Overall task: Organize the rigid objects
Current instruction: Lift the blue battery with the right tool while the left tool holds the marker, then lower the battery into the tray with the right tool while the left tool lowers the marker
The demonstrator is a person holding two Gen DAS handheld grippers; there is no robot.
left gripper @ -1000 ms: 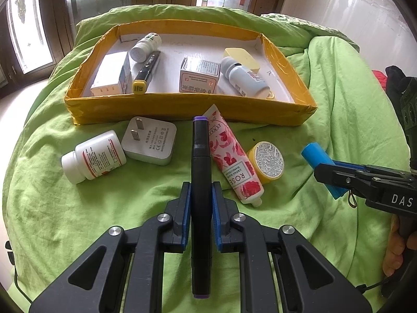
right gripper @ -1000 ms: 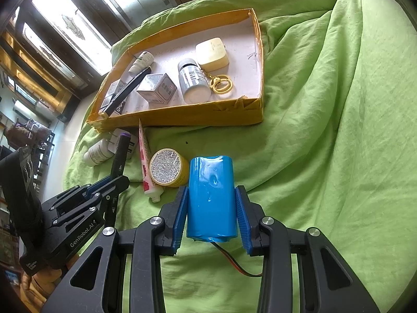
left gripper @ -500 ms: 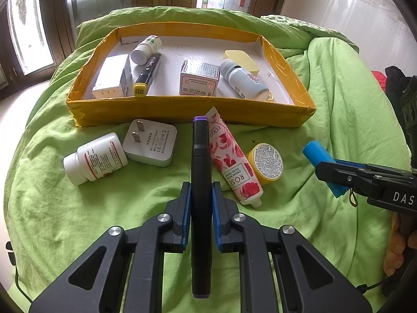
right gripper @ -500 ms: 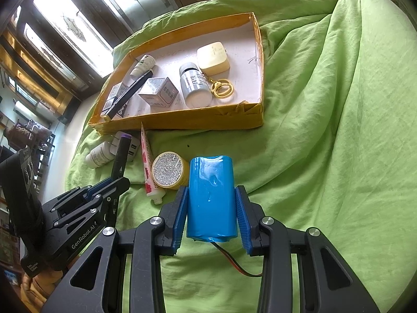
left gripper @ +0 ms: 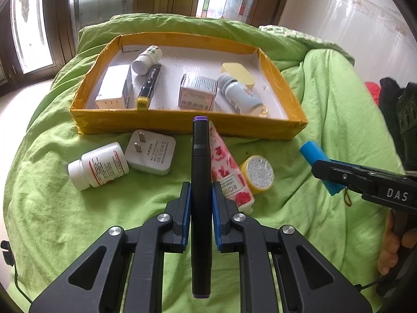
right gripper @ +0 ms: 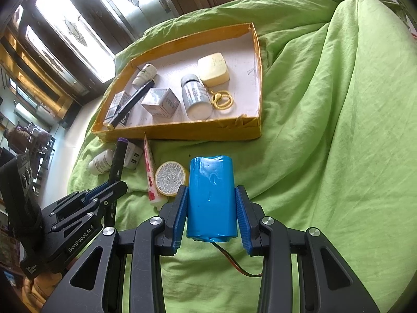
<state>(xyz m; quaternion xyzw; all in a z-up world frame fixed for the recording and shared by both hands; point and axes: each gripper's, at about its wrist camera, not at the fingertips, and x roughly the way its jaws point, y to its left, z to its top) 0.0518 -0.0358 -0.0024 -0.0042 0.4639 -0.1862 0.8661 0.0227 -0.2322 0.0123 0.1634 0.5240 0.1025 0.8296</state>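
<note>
Since the earlier frames neither hand has shifted noticeably; the tray (left gripper: 182, 127) sits marginally lower in the left wrist view. The left gripper (left gripper: 199, 208) is clamped narrow on a black marker (left gripper: 200, 182), which projects ahead of the fingers toward the tray's near wall. The right gripper (right gripper: 211, 208) holds a blue battery pack (right gripper: 211, 195) at moderate opening, wires trailing behind it. Ahead of the left gripper on the green bedcover (left gripper: 78, 208) lie a white bottle (left gripper: 99, 165), charger plug (left gripper: 151, 152), rose-print tube (left gripper: 229, 172) and yellow tin (left gripper: 258, 173). Risks, as judged: the marker tip could strike the tray wall if carried in low; the trailing wires may snag; both grippers could collide over the tray
</note>
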